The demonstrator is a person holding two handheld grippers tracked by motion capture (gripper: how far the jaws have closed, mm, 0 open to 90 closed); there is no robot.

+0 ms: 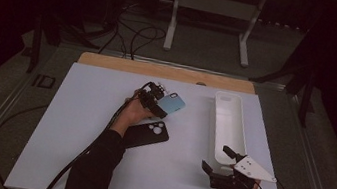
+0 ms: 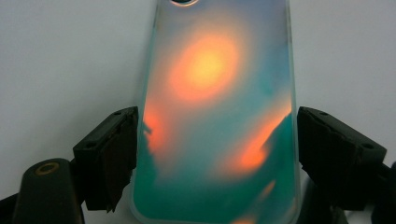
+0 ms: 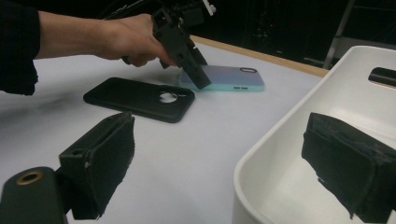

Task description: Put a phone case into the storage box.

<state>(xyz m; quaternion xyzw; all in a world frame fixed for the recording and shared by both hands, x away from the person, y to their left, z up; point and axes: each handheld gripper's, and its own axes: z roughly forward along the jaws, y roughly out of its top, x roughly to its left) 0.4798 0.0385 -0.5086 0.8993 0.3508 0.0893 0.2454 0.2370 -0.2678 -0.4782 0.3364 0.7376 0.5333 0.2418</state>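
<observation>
The left gripper (image 1: 154, 101) sits over the near end of the teal case (image 1: 171, 103), a little beyond the middle of the white table (image 1: 76, 126). In the left gripper view the case (image 2: 217, 116) runs straight up between the two jaws: the left jaw meets its edge, and the right jaw lies at the other edge with at most a sliver of gap, so the jaws are closed to the width of the case and pinch it across its short side. In the right gripper view the left gripper (image 3: 187, 56) tilts down onto the case (image 3: 224, 78), which lies flat on the table, its camera cut-out at the far end.

The black case (image 1: 148, 134) lies flat just near of the person's left hand (image 1: 134, 112), apart from the teal one; the right gripper view shows it (image 3: 140, 99) face down with a round hole.

The right gripper (image 1: 226, 166) hovers at the near end of the white bin (image 1: 228, 118), jaws spread wide and holding nothing. In its own view the bin's near corner (image 3: 275, 154) sits between the jaws, the right jaw inside the bin, the left over the table.
</observation>
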